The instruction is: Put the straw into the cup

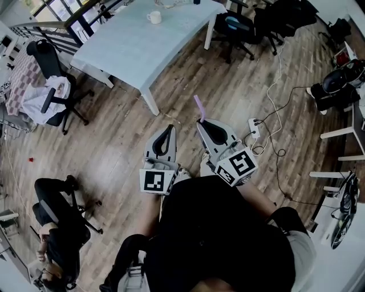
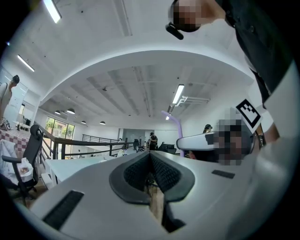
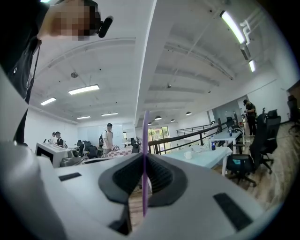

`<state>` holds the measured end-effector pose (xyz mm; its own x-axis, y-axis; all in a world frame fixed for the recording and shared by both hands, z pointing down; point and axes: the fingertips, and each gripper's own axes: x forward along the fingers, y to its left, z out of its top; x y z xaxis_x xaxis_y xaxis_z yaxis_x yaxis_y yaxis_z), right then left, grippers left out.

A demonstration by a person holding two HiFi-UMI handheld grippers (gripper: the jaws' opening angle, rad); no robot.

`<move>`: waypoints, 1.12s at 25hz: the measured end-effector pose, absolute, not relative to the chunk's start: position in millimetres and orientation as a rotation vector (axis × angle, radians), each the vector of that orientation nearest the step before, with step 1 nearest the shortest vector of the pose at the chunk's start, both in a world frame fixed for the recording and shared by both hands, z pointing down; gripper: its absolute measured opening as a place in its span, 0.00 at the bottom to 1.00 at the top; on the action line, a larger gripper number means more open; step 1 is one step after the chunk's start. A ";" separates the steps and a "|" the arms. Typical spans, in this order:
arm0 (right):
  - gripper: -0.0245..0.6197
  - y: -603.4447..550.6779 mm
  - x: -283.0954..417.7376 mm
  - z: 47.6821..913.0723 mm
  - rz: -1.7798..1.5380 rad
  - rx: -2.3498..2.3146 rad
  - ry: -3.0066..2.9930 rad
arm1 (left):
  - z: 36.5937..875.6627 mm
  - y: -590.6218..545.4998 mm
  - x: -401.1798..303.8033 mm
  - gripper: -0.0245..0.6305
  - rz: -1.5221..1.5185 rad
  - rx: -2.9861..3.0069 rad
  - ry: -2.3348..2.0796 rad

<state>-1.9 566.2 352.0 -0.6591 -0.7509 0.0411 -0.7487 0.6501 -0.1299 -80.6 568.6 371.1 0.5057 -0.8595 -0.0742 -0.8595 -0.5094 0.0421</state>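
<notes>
A purple straw [image 1: 198, 106] sticks up from my right gripper [image 1: 203, 122], whose jaws are shut on it. In the right gripper view the straw [image 3: 145, 154] runs upright between the dark pads. My left gripper [image 1: 169, 129] hangs beside it, shut with nothing in it, as its own view [image 2: 151, 155] shows; the straw [image 2: 176, 129] appears there to the right. A white cup [image 1: 154, 17] stands far off on the pale table [image 1: 137, 48]. The cup [image 3: 188, 154] also shows small at mid right in the right gripper view. Both grippers are held over the wooden floor, well short of the table.
Black office chairs stand at the table's left [image 1: 54, 85] and far side [image 1: 236, 28]. A power strip [image 1: 254, 126] and cables lie on the floor to the right. A seated person [image 1: 54, 225] is at lower left. A desk edge [image 1: 353, 125] lies at the right.
</notes>
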 end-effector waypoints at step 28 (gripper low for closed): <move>0.08 316.4 78.1 362.1 -0.269 -1.195 2.884 | 359.6 336.6 -2.9 0.06 0.099 -2.657 1.669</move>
<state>78.1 316.4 362.1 -0.7092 -0.7027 0.0576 -0.7012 0.6945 -0.1612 -2.9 336.6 359.6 0.4326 -0.9000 -0.0544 -0.9001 -0.4346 0.0318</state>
